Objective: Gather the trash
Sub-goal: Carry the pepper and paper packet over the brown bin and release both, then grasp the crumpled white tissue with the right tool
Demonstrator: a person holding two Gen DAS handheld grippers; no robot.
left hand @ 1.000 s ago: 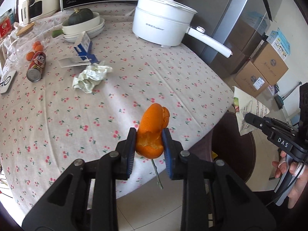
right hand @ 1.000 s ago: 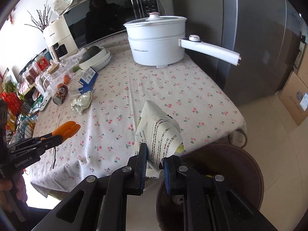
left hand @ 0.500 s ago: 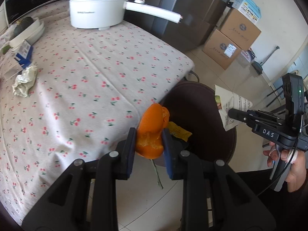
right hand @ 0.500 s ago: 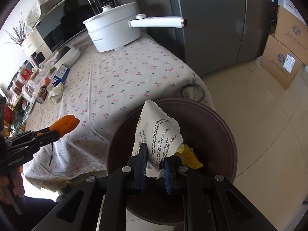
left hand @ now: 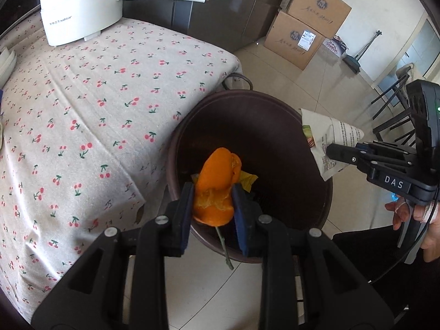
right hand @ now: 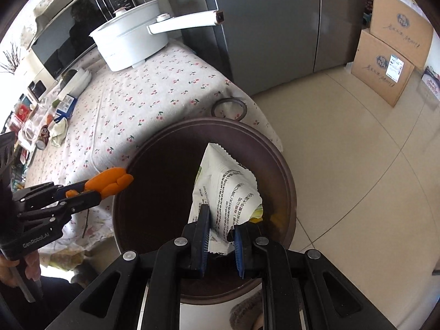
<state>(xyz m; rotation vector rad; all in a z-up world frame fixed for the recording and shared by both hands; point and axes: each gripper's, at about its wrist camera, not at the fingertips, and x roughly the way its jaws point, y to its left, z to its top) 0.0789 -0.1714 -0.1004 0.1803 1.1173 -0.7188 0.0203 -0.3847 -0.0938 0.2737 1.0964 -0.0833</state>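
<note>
My left gripper (left hand: 213, 209) is shut on an orange peel (left hand: 218, 189) with a thin stem, held over the near rim of a dark brown trash bin (left hand: 275, 104). It also shows in the right wrist view (right hand: 82, 192), with the peel (right hand: 112, 181) at the bin's left rim. My right gripper (right hand: 220, 239) holds a white printed wrapper (right hand: 228, 187) above the bin (right hand: 286, 170); its jaws have parted a little and the wrapper still hangs between them. The wrapper also shows in the left wrist view (left hand: 330, 143). Yellow scraps (left hand: 249, 178) lie inside the bin.
The bin stands on the floor against the cherry-print tablecloth (left hand: 82, 96). A white electric pot (left hand: 79, 5) with a long handle sits on the table. Crumpled paper (right hand: 59, 130), a can (right hand: 42, 137) and cartons lie far left. Cardboard boxes (left hand: 302, 35) stand by the fridge.
Both grippers have moved from over the table to over the bin. The right gripper's jaws have widened slightly around the wrapper. The left still clamps the peel.
</note>
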